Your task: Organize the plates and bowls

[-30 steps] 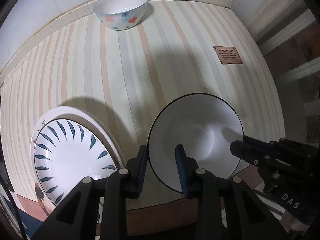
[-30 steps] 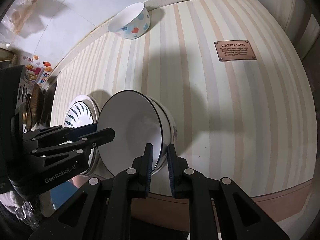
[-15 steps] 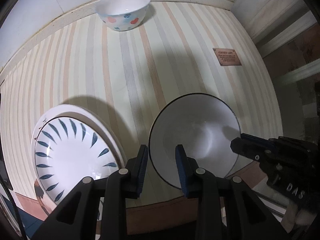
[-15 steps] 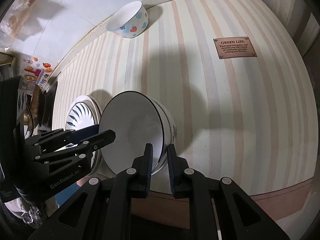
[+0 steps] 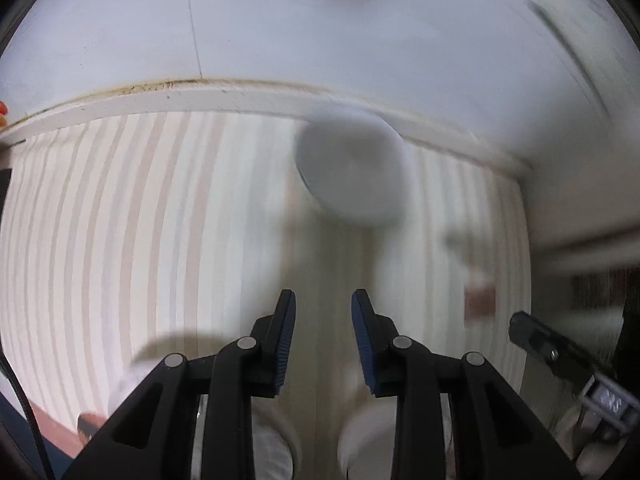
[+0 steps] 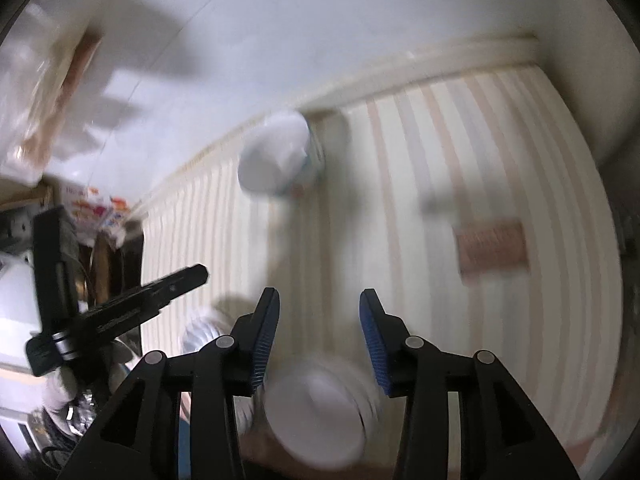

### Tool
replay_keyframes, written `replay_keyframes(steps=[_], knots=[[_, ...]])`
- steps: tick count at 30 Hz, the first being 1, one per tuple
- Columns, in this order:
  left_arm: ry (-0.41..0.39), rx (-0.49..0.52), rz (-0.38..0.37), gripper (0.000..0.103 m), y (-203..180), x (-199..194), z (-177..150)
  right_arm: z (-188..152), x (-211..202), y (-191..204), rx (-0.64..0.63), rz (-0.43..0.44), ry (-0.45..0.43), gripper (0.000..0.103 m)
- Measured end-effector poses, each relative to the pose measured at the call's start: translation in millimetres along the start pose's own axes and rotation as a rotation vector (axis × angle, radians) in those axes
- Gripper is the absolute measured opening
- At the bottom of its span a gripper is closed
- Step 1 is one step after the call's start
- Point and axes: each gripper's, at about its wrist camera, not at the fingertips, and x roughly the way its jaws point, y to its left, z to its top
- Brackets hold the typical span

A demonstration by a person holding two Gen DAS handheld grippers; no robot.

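Both views are motion-blurred. A white bowl with coloured spots (image 5: 350,172) stands at the far edge of the striped tablecloth, also in the right wrist view (image 6: 278,160). My left gripper (image 5: 323,334) is open and empty, well short of that bowl. My right gripper (image 6: 318,334) is open and empty, raised above the large black-rimmed white bowl (image 6: 320,412), which sits on the cloth at the near edge. That bowl shows blurred at the bottom of the left wrist view (image 5: 366,436). The leaf-pattern plate (image 6: 204,330) lies left of it.
A brown label patch (image 6: 492,248) is sewn on the cloth to the right. A white wall (image 5: 320,32) rises behind the table. Clutter and a dark object (image 6: 108,256) stand beyond the table's left end. The left gripper's body (image 6: 120,308) crosses the right wrist view.
The right gripper has let go of the black-rimmed bowl's rim and opened wide. Both grippers have lifted and tilted up toward the far spotted bowl.
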Motion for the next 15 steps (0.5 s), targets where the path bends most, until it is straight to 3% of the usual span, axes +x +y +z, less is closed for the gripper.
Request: replay_keyframes(steps=[3,8,15], knots=[[0.014,-0.050,0.021,0.027,13,27,40,43,30,9,0.002,0.003,-0.010,0.045],[0.065,-0.086,0.007,0.027,21,60,72,99,87,12,0.026,-0.003,0.021,0.045],[0.117,-0.055,0.008,0.026,13,93,88,125,131,8,0.023,-0.050,0.074,0.043]])
